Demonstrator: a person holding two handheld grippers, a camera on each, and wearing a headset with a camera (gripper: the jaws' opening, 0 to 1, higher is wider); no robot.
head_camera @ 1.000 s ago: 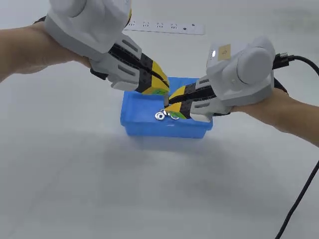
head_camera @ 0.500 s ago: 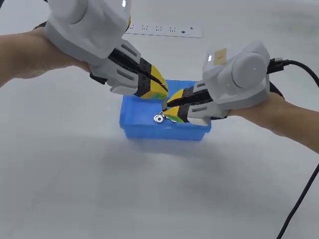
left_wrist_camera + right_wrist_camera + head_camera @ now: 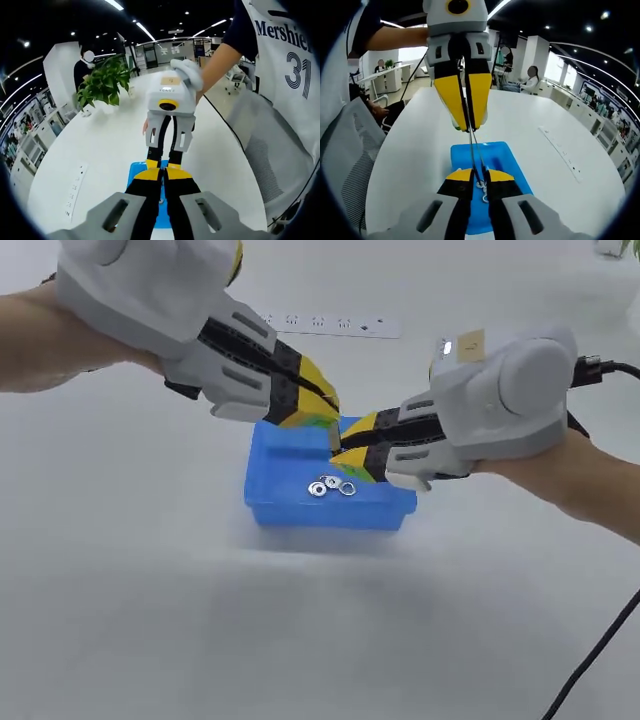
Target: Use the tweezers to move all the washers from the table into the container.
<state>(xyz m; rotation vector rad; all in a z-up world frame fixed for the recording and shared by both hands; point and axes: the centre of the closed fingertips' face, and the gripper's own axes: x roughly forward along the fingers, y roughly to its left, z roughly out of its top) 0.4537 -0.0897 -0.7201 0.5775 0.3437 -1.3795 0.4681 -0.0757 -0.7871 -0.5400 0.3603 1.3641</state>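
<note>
One blue plastic container (image 3: 290, 455) on the white bench (image 3: 150, 590). Three small metal washers (image 3: 332, 486) countable inside, clustered near its 6 o'clock wall. One thin metal tweezers (image 3: 472, 150): the left gripper (image 3: 322, 415) pinches their top, the right gripper (image 3: 345, 455) is pressed onto their legs. The washers lie just at 6 o'clock of both gripper tips.

left gripper (image 3: 324, 414), right gripper (image 3: 344, 453): pale grey shells, black-yellow jaws. black cable (image 3: 612, 367) at 3 o'clock. white jersey (image 3: 282, 105) marked 31.
</note>
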